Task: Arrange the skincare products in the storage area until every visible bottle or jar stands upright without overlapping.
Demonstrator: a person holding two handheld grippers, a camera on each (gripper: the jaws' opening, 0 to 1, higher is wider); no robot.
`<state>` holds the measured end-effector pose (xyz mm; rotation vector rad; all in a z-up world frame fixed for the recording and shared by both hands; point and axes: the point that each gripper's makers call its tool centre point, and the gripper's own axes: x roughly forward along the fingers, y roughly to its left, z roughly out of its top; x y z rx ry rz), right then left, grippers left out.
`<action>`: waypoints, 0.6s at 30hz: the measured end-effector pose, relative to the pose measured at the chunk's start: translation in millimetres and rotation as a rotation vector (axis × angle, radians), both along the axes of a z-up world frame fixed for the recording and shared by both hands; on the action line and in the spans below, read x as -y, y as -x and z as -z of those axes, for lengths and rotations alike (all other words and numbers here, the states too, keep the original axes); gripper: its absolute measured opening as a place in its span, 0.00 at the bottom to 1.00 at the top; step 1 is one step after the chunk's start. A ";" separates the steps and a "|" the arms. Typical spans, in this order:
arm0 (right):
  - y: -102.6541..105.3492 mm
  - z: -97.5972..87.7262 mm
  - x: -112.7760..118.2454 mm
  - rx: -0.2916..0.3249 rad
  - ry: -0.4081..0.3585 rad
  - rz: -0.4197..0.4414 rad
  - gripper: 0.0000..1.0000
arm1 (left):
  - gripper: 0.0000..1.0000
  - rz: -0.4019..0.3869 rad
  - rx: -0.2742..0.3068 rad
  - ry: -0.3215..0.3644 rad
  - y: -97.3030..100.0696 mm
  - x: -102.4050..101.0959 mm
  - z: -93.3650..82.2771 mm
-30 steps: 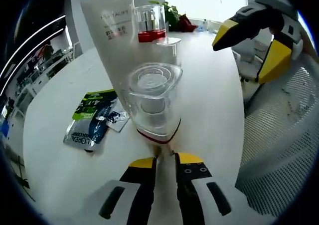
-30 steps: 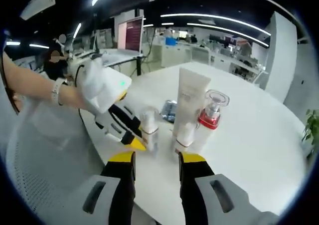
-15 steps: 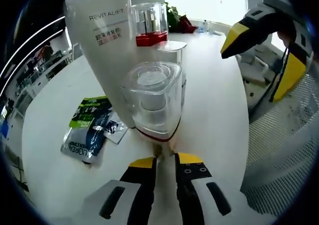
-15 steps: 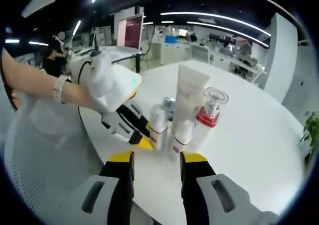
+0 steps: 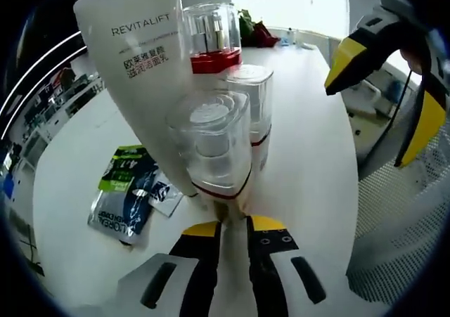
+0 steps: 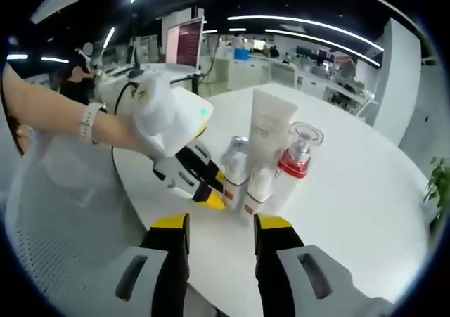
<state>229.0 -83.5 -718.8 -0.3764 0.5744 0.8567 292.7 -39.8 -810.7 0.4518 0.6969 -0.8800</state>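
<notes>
Clear plastic marks the capped bottle point(image 5: 211, 148) that the left hand-held gripper point(image 5: 233, 225) grips at its red-banded base, jaws nearly closed on it. In the left gripper view this bottle now stands hard against the white tube point(image 5: 144, 71), with a second clear-capped bottle point(image 5: 249, 106) just behind it and the red-collared pump bottle point(image 5: 209, 37) beyond; half a second ago the same group sat a little farther off. A green sachet point(image 5: 125, 194) lies flat on the white counter point(image 5: 309, 169), beside the tube. The right hand-held gripper point(image 5: 383, 85) hangs off to the right, apart from everything.

In the right gripper view, the left hand-held gripper point(image 6: 200, 183) has carried its bottle point(image 6: 235, 169) across the counter point(image 6: 351, 211) until it is tucked in beside the small bottle point(image 6: 259, 190), the tube point(image 6: 271, 134) and the pump bottle point(image 6: 299, 159), where a second ago it stood clearly apart. The right hand-held gripper point(image 6: 221, 222) has its jaws spread and holds nothing, hovering short of the group.

All four containers look upright and gathered, so the held bottle seems ready for release.
</notes>
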 end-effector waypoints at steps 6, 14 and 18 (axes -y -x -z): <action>-0.3 0.5 0.3 -0.002 0.003 0.000 0.36 | 0.14 0.006 -0.003 0.002 -2.4 3.2 -0.1; -0.5 0.9 1.2 -0.003 0.005 0.001 0.36 | 0.14 0.011 -0.006 0.001 -1.7 9.5 -0.1; -0.6 1.1 1.8 -0.003 0.007 0.002 0.36 | 0.14 0.012 -0.008 0.003 -2.7 10.0 -0.1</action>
